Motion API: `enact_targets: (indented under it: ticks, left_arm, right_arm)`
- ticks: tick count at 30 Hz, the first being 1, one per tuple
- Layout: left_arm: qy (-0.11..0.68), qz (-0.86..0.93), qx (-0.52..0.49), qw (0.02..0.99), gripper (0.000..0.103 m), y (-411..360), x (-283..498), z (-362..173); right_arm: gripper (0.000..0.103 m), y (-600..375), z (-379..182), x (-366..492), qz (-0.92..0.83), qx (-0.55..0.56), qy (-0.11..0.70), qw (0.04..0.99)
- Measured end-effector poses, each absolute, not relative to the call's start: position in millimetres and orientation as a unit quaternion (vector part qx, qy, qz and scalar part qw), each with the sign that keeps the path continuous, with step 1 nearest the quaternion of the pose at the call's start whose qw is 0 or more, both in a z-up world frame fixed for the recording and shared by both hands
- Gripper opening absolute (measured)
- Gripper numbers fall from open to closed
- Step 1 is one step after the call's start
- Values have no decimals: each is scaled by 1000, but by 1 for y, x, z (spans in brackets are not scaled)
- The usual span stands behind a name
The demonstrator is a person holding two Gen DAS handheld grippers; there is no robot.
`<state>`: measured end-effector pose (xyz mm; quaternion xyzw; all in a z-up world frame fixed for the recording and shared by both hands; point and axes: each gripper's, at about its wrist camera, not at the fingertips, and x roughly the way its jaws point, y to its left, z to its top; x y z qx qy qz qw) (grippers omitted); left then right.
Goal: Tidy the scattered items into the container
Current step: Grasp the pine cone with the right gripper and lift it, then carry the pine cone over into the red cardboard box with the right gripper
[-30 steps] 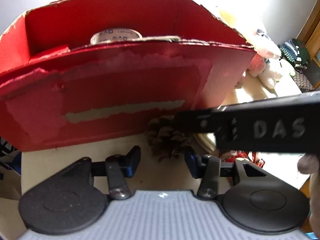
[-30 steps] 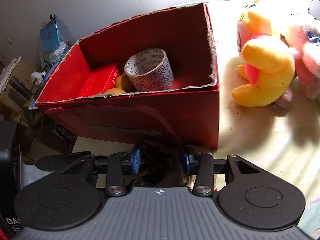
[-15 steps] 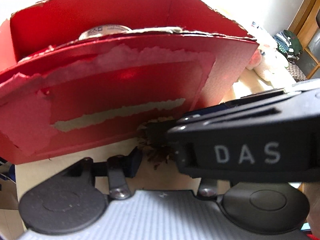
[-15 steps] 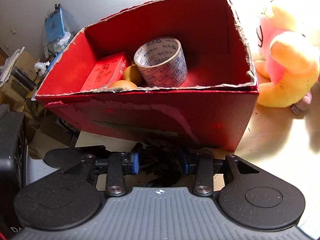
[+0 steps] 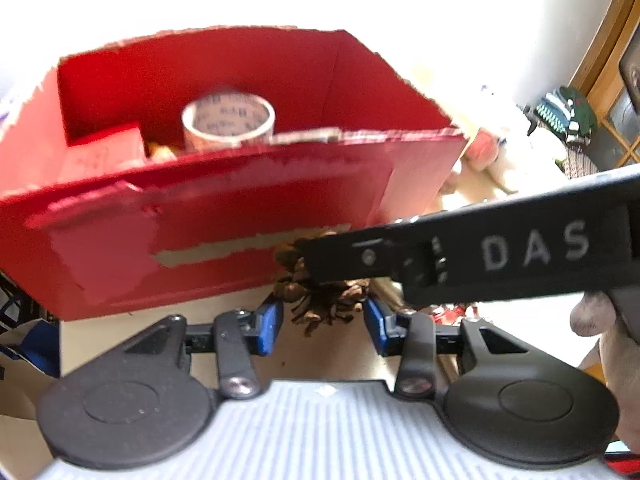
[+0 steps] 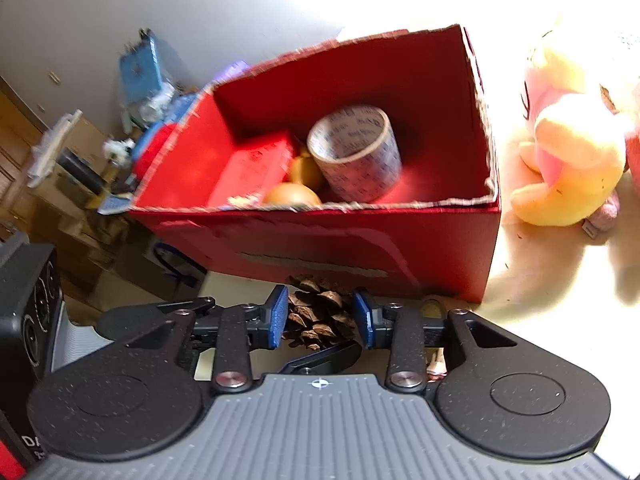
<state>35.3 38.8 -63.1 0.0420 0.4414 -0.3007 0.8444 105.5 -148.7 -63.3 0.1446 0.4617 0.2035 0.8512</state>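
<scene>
Container: one red cardboard box (image 6: 360, 236), open at the top, upper edges torn, standing on a pale table (image 6: 560, 280); a strip of bare cardboard shows on its near outer wall.
Box contents, counted: one roll of printed tape (image 6: 354, 152) standing on its rim against the middle of the floor; one red carton (image 6: 252, 168) leaning at the left inner wall; two round yellow-orange items (image 6: 294, 194), touching the tape and the carton, too blurred to name more closely.
Loose item: one pine cone (image 6: 320, 316), outside the box, just in front of its near wall, raised off the table between the blue pads of the right claw.
Right gripper (image 6: 320, 316): clamped on the pine cone, one pad on each side of it.
Left gripper (image 5: 323, 322): fingers apart, nothing between them; the pine cone (image 5: 316, 300) hangs just beyond its tips, partly covered by the black body of the other tool, which crosses from the right edge and is lettered "DAS".
Person: part of one hand (image 5: 600, 320) visible at the right edge of the left wrist view, on that black tool.
Beside the box: one yellow and pink plush toy (image 6: 572, 160) on the table, off the box's right wall, not touching it.
Beyond the table's left edge: blurred clutter, count not determinable.
</scene>
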Motion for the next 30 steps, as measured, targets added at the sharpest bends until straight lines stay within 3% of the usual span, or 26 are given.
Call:
enact_targets:
  ticks: [17,30]
  left_arm:
    - [387,-284,9,877,44,53,22,3]
    - [359,-298,37,884,44,30,93,21]
  right_arm:
    - [31,-158,-7,101,256,182,401,861]
    - [31,-159,2,157,220,176,355,891]
